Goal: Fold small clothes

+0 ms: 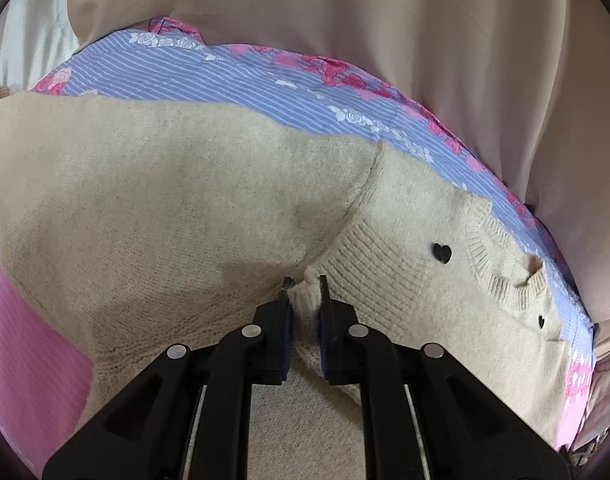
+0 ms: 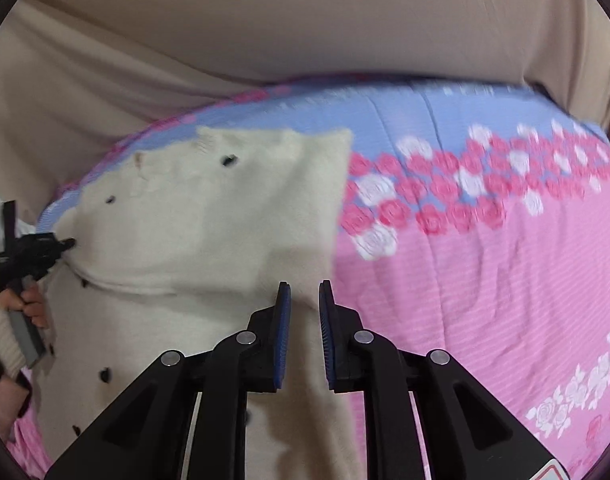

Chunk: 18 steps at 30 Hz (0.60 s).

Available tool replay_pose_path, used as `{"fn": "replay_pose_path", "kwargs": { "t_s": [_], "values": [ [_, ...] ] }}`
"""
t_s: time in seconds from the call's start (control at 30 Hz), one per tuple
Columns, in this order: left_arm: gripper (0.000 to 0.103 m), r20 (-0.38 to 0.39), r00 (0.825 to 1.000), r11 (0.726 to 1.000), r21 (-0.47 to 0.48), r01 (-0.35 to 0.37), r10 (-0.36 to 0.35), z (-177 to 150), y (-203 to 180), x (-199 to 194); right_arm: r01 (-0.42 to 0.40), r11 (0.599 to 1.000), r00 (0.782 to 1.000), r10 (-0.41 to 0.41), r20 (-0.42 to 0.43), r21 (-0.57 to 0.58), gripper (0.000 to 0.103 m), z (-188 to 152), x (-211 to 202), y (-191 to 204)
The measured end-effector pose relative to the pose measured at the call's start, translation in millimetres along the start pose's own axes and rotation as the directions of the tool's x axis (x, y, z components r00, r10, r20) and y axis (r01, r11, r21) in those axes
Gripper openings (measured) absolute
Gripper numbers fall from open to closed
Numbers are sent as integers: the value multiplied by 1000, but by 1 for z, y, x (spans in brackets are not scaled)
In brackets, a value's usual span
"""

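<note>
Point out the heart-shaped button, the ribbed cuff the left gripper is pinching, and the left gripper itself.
heart-shaped button point(image 1: 442, 251): left wrist view, centre of the black heart.
ribbed cuff point(image 1: 361, 248): left wrist view, ribbed band right of the fingertips.
left gripper point(image 1: 305, 280): left wrist view, between its fingertips.

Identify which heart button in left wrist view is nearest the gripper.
The heart button beside the ribbed band, up-right of the left gripper; the other button sits farther right.
</note>
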State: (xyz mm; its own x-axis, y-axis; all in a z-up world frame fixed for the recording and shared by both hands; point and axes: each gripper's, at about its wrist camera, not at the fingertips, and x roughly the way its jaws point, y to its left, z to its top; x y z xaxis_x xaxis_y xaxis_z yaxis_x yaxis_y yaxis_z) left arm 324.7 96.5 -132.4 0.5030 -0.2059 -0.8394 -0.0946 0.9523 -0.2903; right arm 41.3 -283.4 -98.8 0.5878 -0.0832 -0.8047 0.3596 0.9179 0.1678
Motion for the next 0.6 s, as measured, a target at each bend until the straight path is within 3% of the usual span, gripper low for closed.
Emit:
{"fn": "replay_pose_path", "kwargs": {
  "t_s": [0.1, 0.2, 0.23, 0.3, 0.37, 0.4, 0.47, 0.6],
  "values": [
    [12, 3, 1000, 1000, 7, -13, 13, -2, -4, -1, -3, 1000, 1000, 3, 17, -8, 12, 17, 13, 5],
    [13, -1, 1000, 1000, -20, -9, 9, -2, -1, -1, 55, 998, 989, -54, -139, 4, 12, 15, 65, -1],
    [13, -4, 1000, 999, -48, 7, -7, -2, 2, -3, 52, 999, 988, -52, -145, -5, 9, 10, 77, -5],
    [15, -7, 998, 990, -128, 62, -63, -3, 16, -13, 67, 998, 989, -69, -134, -22, 8, 14, 70, -1],
    [16, 56, 994, 970, -217, 104, -94, -2, 45, -37, 69, 997, 992, -72, -108, -30, 13, 17, 52, 7],
    [29, 87, 993, 961, -258, 101, -81, -2, 60, -47, 63, 997, 993, -67, -92, -47, 14, 17, 42, 12],
    [45, 159, 987, 910, -406, 79, -15, 0, 117, -69, 56, 996, 995, -62, -78, -72, 15, 12, 28, 19],
    [47, 176, 971, 757, -653, -8, 162, 8, 228, -88, 28, 997, 992, -37, -120, -75, 17, -7, 14, 31]
  ]
}}
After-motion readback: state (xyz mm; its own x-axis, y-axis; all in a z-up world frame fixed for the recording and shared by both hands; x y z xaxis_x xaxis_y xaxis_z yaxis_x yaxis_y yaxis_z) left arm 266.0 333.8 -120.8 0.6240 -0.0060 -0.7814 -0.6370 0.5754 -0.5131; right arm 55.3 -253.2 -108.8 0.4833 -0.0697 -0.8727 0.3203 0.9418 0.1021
